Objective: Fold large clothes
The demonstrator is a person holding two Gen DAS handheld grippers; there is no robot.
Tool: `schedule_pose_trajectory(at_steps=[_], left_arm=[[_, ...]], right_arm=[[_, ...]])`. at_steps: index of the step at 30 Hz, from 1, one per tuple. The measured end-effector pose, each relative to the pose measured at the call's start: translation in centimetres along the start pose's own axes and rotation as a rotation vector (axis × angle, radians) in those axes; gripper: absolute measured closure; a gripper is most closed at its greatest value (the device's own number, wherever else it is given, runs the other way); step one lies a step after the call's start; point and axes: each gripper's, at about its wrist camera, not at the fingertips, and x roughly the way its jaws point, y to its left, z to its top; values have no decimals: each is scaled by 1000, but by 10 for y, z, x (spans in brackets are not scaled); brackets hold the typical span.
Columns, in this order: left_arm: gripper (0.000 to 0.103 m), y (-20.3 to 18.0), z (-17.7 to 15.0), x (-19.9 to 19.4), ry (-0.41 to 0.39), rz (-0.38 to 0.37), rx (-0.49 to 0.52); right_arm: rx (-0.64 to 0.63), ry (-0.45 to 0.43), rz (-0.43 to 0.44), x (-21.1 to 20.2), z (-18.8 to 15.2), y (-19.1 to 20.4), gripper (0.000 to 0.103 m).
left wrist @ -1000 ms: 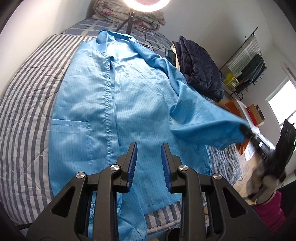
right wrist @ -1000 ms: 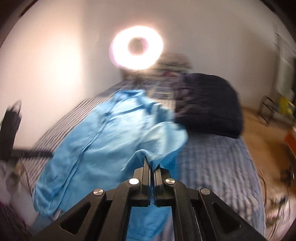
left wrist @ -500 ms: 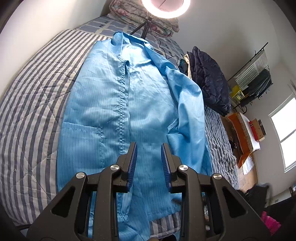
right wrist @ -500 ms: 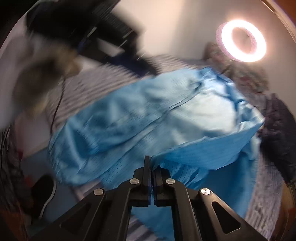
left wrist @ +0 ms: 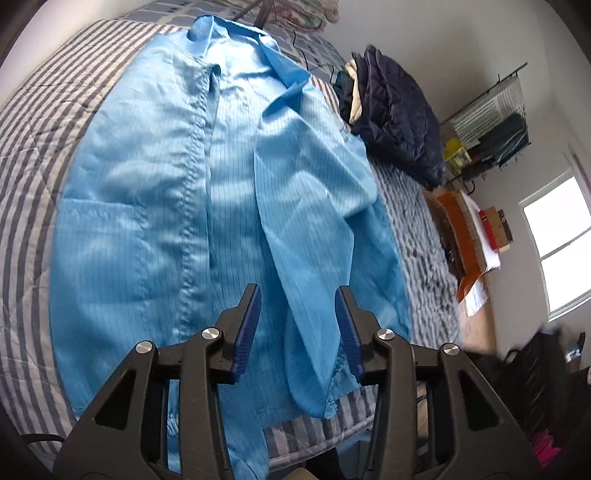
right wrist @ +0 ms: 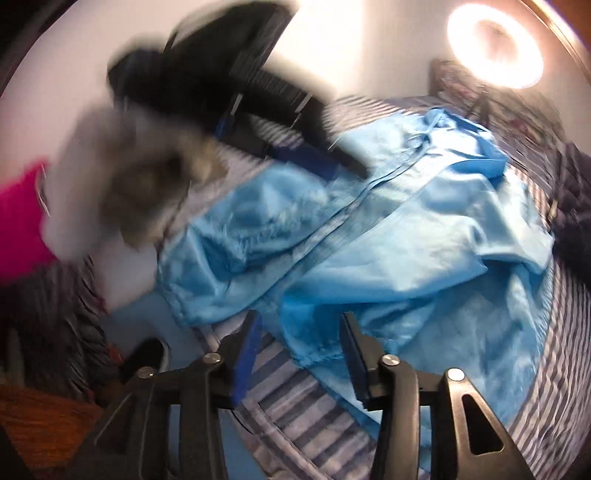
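A large light-blue coat (left wrist: 155,192) lies spread face up on the striped bed (left wrist: 26,155), collar at the far end. Its right sleeve (left wrist: 310,236) is folded over the front and runs down toward the hem, with the cuff (left wrist: 332,391) near the bed's near edge. My left gripper (left wrist: 297,328) is open and empty, hovering above the sleeve's lower part. In the blurred right wrist view the coat (right wrist: 369,240) shows from the side. My right gripper (right wrist: 299,354) is open, just above the sleeve cuff (right wrist: 314,354), holding nothing. The left gripper (right wrist: 258,99) shows there as a dark blur.
A dark navy quilted jacket (left wrist: 399,114) is piled at the bed's far right. A ring light (right wrist: 495,48) stands beyond the collar. Folded bedding (left wrist: 303,14) lies at the head. A clothes rack (left wrist: 495,125), boxes and a window (left wrist: 557,243) are to the right.
My right gripper carried the sleeve across the coat's front, then opened and let it go. The sleeve now lies flat on the coat. My left gripper opened wider and moved closer to the coat.
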Motion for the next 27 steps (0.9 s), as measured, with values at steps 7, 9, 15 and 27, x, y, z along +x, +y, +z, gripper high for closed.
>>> schedule_pose_trajectory(at_steps=[7,9,15,27], left_arm=[[61,-31,-29,23,101,21,128],[61,-34,-37,37,137,51,154],[99,-27,-39,55,132,186,183],[70,-52,-43,-1,-113,344,338]], right_arm=[[360,-58,-1,-22,-17,-96,53],[441,-56,-10,-19,-22,-118,53],[574,-28,17,3,-30,-145,53],[631,-75,12,6,-18,-160,53]])
